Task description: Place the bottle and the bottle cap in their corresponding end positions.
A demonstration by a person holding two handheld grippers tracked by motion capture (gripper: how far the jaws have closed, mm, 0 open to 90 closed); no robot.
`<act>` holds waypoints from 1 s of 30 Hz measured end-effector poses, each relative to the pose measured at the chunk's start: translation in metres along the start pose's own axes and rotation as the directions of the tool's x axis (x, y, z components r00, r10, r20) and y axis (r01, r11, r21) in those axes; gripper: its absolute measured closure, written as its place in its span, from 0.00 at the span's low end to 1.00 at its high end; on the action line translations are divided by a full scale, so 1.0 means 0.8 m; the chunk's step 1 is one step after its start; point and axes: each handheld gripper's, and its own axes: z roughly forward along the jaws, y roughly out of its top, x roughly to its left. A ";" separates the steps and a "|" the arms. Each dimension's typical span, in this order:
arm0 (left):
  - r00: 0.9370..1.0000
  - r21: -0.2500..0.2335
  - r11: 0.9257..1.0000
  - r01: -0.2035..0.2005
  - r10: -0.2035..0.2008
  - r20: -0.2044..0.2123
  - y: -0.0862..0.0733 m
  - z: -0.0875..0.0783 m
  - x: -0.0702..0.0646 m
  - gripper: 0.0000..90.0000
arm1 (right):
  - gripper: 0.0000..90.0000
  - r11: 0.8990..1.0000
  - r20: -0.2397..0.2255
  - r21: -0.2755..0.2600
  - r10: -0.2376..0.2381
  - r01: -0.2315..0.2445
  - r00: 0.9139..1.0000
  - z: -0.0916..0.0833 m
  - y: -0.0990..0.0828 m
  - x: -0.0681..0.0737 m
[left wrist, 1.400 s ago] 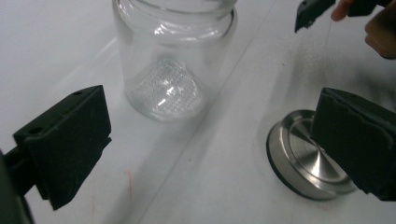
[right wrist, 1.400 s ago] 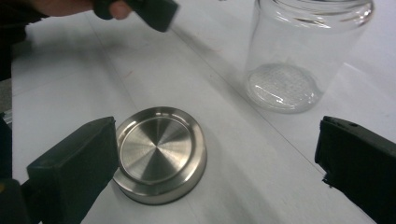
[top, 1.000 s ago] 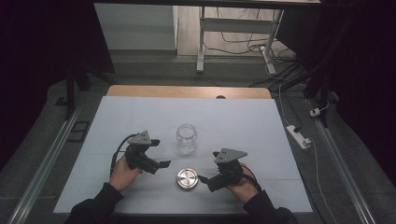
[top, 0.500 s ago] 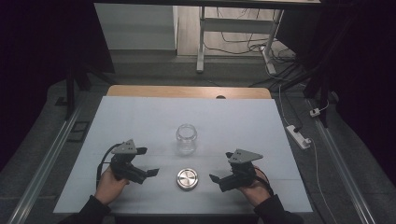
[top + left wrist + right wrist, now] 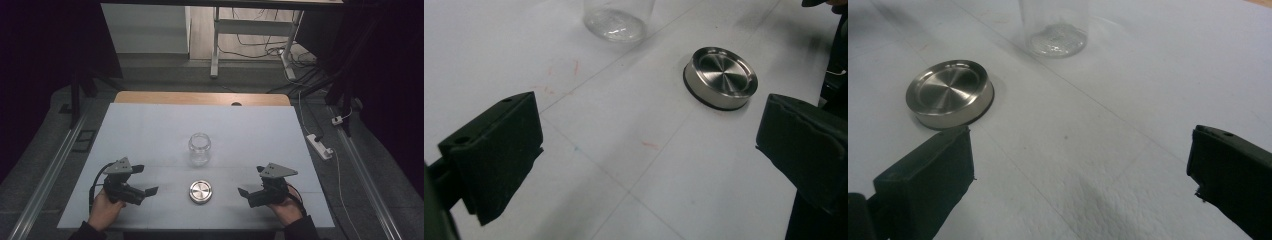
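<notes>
- Dark room with cables and a metal frame leg on the floor up top of the high view; the work happens on a pale blue-white counter [image 5: 150, 130] with a wooden strip along its far edge.
- Small clear glass jar [image 5: 199, 148] stands upright and open-mouthed near the middle of the frame, so it looks set up to take its cap.
- Round brushed-metal lid with a dark rim [image 5: 201, 192] lies flat just below the jar in the frame, near it but not touching. It's laid within reach of either hand, I'd guess.
- Left tongs [image 5: 141, 181] sit lower left, spread wide and holding nothing, aimed toward the lid.
- Right tongs [image 5: 249, 184] mirror that at lower right, also spread and empty.
- In the left gripper view the lid [image 5: 720, 77] sits upper right, beyond the jaws, jar base [image 5: 615, 22] at the top edge.
- My read: both hands are parked either side, ready to grab one piece each.
</notes>
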 end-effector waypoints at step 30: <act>0.979 -0.007 0.992 0.124 -0.124 -0.162 -0.072 -0.071 -0.007 0.00 | 0.00 0.993 0.145 0.009 0.112 -0.115 0.983 -0.059 -0.043 -0.021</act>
